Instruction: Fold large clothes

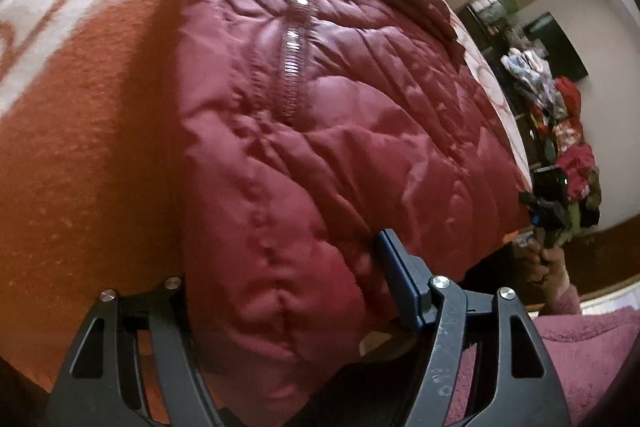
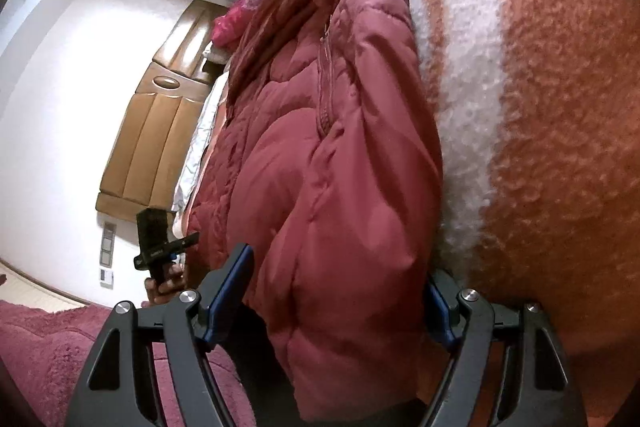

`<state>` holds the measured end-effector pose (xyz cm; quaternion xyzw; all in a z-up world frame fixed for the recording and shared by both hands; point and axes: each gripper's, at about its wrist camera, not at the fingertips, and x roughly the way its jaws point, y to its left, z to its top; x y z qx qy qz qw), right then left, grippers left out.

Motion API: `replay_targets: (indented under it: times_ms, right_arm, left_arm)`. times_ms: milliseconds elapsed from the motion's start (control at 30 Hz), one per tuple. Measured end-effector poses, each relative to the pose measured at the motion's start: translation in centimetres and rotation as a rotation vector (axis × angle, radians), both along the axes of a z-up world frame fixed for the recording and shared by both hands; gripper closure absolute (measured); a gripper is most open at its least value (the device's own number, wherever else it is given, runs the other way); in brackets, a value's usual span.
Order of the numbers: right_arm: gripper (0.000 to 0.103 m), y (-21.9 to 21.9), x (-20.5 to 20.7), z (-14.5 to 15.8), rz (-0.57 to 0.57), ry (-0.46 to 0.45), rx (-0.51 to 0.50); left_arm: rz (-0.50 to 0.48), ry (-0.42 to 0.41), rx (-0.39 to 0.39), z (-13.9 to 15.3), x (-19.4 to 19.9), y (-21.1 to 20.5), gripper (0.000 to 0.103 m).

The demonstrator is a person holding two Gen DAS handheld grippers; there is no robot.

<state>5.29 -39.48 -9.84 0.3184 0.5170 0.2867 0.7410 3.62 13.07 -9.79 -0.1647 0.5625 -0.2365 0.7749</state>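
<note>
Maroon quilted jacket (image 1: 320,131) lies zipped on an orange-and-white fleece blanket (image 1: 92,115) covering a bed. Left gripper (image 1: 288,291) and right gripper (image 2: 340,291) each clasp its near edge. Tan padded headboard (image 2: 156,131) against white wall (image 2: 60,75).

Nothing readable anywhere tbh. The black handheld gripper (image 2: 160,247) seems to have a tiny white marking on it, way too small to make out.

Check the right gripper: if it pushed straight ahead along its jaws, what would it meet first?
Most likely the puffy maroon jacket: the right gripper already has a fold of it between its jaws. Behind that lies the orange and white blanket, though depth is unclear.
</note>
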Motion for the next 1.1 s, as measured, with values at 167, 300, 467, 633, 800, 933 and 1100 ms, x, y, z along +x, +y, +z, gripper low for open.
replay_targets:
  times_ms: [167, 300, 467, 633, 800, 933, 1100]
  right_arm:
    - [0.067, 1.6, 0.3, 0.2, 0.027, -0.007, -0.016]
    - [0.075, 1.8, 0.4, 1.5, 0.024, -0.061, 0.015]
    - [0.077, 2.0, 0.8, 5.0, -0.004, -0.182, 0.098]
    - [0.078, 2.8, 1.8, 8.4, -0.015, -0.287, 0.133]
    - [0.078, 3.2, 3.3, 10.8, -0.037, -0.368, 0.131]
    - [0.078, 2.8, 4.2, 11.6, -0.066, -0.402, 0.129]
    - [0.078, 2.5, 5.9, 13.0, -0.123, -0.447, 0.129]
  left_arm:
    - [-0.025, -0.048, 0.013, 1.1, -0.2, -0.4, 0.077]
    - [-0.010, -0.100, 0.011, 3.0, -0.4, -0.5, 0.084]
    - [0.021, -0.188, -0.062, 6.3, -0.2, -0.2, 0.086]
    - [0.045, -0.264, -0.085, 9.3, 0.9, -0.1, 0.086]
    - [0.060, -0.340, -0.075, 11.5, 2.0, -0.4, 0.086]
    - [0.088, -0.373, -0.094, 12.5, 3.4, 0.1, 0.086]
    - [0.128, -0.405, -0.104, 14.0, 5.9, 0.3, 0.086]
